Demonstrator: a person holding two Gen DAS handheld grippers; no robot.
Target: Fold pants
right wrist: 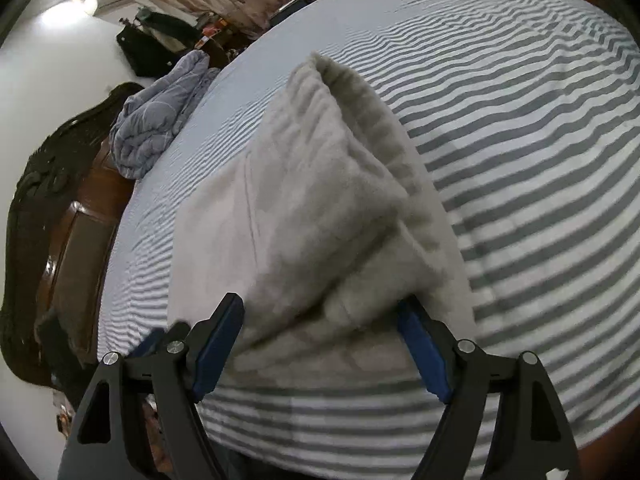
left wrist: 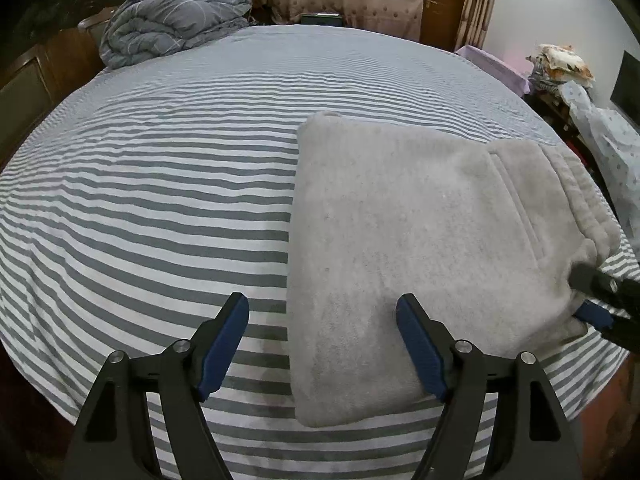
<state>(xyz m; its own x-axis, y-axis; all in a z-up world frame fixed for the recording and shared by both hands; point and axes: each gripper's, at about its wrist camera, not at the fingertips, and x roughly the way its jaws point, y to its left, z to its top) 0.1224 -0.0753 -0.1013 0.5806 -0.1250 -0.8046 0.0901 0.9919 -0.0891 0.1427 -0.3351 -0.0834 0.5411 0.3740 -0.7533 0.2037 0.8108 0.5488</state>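
One folded pants point(left wrist: 420, 248) bundle on striped bed point(left wrist: 160, 200).

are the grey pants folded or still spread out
Folded: the pants lie as a compact layered rectangle on the striped bed, waistband end doubled over.

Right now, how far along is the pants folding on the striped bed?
Mostly done: the grey fleece pants already lie as a compact folded rectangle on the striped sheet. In hand: nothing is gripped; the left claw hangs open over the folded edge, and the right claw stands open around the waistband corner. Left: possibly one more fold or tidying that raised waistband end.
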